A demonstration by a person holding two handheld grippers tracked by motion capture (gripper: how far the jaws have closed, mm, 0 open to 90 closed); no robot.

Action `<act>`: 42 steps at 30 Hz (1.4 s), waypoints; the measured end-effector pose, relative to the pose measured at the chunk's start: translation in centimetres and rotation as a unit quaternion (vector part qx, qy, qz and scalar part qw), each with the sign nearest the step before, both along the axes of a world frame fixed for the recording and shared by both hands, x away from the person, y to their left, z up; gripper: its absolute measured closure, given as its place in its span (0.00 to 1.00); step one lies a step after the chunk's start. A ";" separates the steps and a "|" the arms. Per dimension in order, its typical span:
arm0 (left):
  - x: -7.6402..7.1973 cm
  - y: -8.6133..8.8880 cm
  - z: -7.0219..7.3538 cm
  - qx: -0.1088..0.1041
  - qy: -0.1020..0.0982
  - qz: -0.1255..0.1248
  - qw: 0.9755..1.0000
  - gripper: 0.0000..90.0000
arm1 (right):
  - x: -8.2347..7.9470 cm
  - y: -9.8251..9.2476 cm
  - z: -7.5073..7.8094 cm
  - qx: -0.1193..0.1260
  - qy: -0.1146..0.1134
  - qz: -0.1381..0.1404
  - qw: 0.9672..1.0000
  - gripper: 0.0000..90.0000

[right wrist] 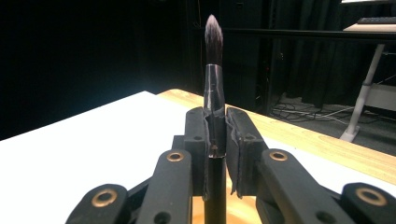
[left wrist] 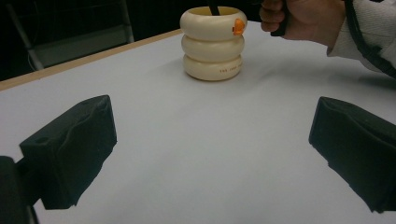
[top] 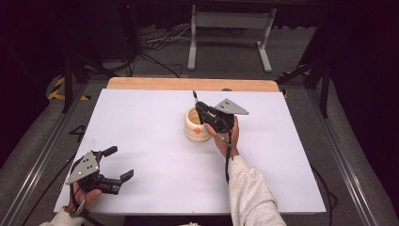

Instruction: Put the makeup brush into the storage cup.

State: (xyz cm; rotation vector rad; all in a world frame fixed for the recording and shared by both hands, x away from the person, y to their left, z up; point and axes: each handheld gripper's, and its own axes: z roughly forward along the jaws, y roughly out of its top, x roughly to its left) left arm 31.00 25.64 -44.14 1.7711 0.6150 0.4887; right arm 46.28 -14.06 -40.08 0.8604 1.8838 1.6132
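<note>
Two pairs of tongs over a matte white table [top: 155,141] edged at its far side by a strip of pale wood. Right tongs [top: 201,109] pressed shut on a slim black brush [right wrist: 214,84], gripped at the dark metal ferrule, bristle tip up, handle running straight down between the pads. Just beneath and slightly left of those right tongs, a cream holder [top: 196,124], shaped like three fat glossy rings stacked one on another, open at the top, a small orange mark near its rim. From the high view, brush upright over the mouth of that holder, hand [top: 225,136] wrapped round the tool behind it, grey knit sleeve trailing toward the near edge. Left tongs [top: 117,165] spread wide and holding nothing, well apart from the holder, near the front left corner of the table, topped by a grey three-cornered plate. Seen along the left tongs: two blocky black foam-like pads [left wrist: 70,149] far apart, bare white surface between them, holder straight ahead with a thin dark shaft dropping into its opening and faint small lettering on the lowest ring, details too small for the high view. Seen along the right tongs: soft, pointed bristles, dark fading to pale at the tip, brass-coloured rivets on the black linkage, and a sliver of the holder's warm yellow inside below the jaws; outer ringed wall hidden there.
</note>
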 end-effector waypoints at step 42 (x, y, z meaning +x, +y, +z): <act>0.1 -0.1 0.0 0.001 0.004 0.018 1.000 0.03 | -0.8 -0.6 -1.1 -0.010 0.012 -0.020 1.000 0.89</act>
